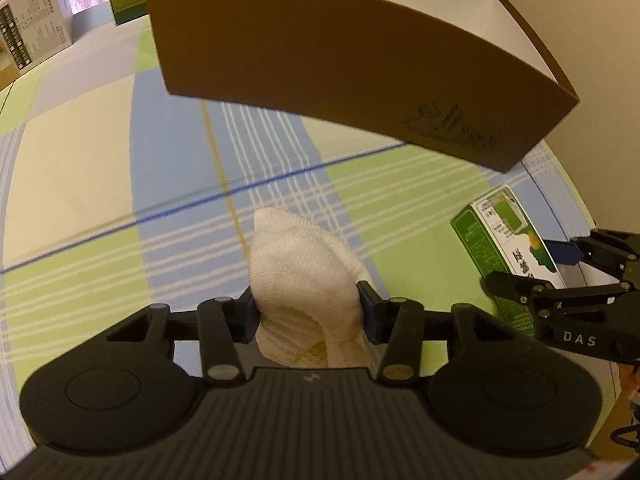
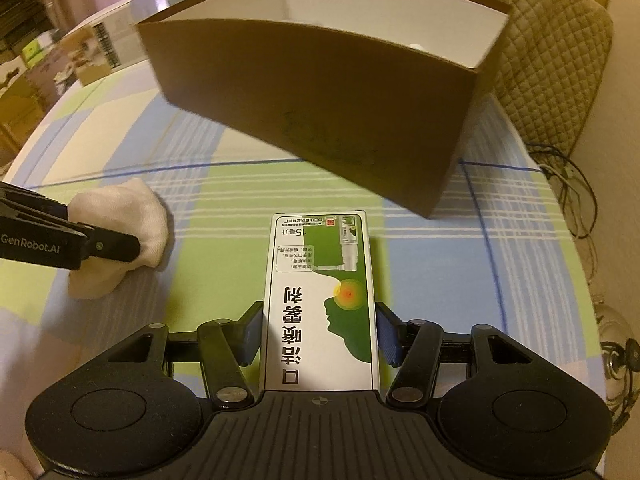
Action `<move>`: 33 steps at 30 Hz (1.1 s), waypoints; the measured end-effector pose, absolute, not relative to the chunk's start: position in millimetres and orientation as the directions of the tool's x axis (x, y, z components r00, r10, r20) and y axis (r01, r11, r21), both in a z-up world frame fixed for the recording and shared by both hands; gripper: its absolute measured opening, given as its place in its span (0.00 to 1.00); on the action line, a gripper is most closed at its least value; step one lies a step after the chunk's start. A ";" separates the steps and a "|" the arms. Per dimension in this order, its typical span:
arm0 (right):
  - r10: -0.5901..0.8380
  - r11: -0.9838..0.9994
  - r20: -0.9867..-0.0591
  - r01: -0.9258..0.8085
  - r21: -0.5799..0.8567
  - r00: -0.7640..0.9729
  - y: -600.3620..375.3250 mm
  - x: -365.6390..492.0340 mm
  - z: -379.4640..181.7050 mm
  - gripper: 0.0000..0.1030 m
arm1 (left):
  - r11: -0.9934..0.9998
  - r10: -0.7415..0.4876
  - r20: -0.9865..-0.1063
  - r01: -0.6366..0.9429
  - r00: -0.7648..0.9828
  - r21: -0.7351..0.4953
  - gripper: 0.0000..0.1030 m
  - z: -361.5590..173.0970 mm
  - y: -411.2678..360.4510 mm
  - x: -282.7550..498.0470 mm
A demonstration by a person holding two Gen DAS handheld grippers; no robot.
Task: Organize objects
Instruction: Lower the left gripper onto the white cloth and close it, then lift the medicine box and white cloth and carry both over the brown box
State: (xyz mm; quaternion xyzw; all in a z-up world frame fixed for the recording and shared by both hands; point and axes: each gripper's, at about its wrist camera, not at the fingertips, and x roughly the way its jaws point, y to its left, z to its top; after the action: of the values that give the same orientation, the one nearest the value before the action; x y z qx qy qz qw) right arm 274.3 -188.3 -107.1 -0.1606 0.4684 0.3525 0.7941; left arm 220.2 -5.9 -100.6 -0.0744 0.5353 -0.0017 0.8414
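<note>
Low in the frame, our left gripper squeezes a white cloth; our right gripper holds a green spray box. Both must still go into the brown box up top.

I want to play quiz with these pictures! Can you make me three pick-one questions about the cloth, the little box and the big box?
1. Where is the white cloth?
A. in the left gripper
B. inside the brown box
C. on a chair

2. What colours are on the small carton?
A. red and black
B. green and white
C. all blue

3. The big brown box is
A. taped shut
B. lying flat
C. open on top

Answers: 1 A, the fingers squeeze it. 2 B, green art on white, held in the right gripper. 3 C, its white inside shows.
</note>
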 end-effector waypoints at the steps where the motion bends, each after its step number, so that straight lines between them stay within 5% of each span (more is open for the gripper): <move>1: 0.414 0.692 -0.857 -0.718 0.077 0.307 -186.7 271.4 -107.3 0.52 | 0.989 -0.081 -0.902 -0.079 0.424 -0.126 0.42 -99.8 -6.0 216.6; 33: 0.493 0.594 -0.824 -0.800 0.084 0.280 -187.6 203.6 -82.2 0.51 | 0.993 -0.029 -0.888 -0.092 0.460 -0.080 0.42 -65.9 -14.8 143.0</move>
State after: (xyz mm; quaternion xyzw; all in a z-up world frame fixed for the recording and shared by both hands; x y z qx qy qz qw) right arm 203.6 -187.6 -82.2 -0.1768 0.4339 0.4144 0.7802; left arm 143.0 -14.8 -65.9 -0.0582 0.5195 0.0186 0.8523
